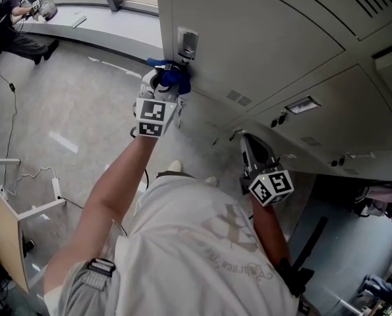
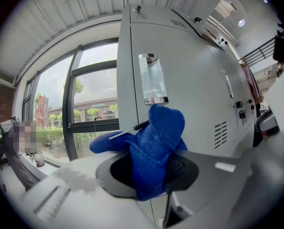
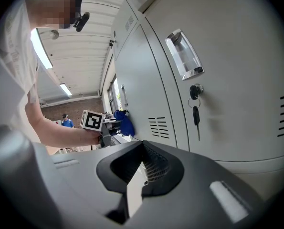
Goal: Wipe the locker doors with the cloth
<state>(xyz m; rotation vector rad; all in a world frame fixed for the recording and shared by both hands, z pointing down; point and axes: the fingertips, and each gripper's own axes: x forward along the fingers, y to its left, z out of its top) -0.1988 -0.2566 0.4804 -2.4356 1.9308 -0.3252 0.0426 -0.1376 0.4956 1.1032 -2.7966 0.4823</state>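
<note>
We press the cloth (image 2: 157, 142), pinched in our left tongs (image 1: 164, 83), against the locker door (image 1: 261, 38) edge for wiping; our right tongs (image 3: 142, 168) hang closed, empty.

The cloth (image 2: 158, 147) is coarse open-knit blue fabric, rough and matt. The locker doors (image 2: 199, 94) are smooth painted metal, pale grey with a dull sheen; the handle plate (image 2: 152, 79) is bright polished metal. The right gripper (image 3: 141, 149) looks matt grey plastic, its pads (image 3: 156, 168) black and ribbed.
</note>
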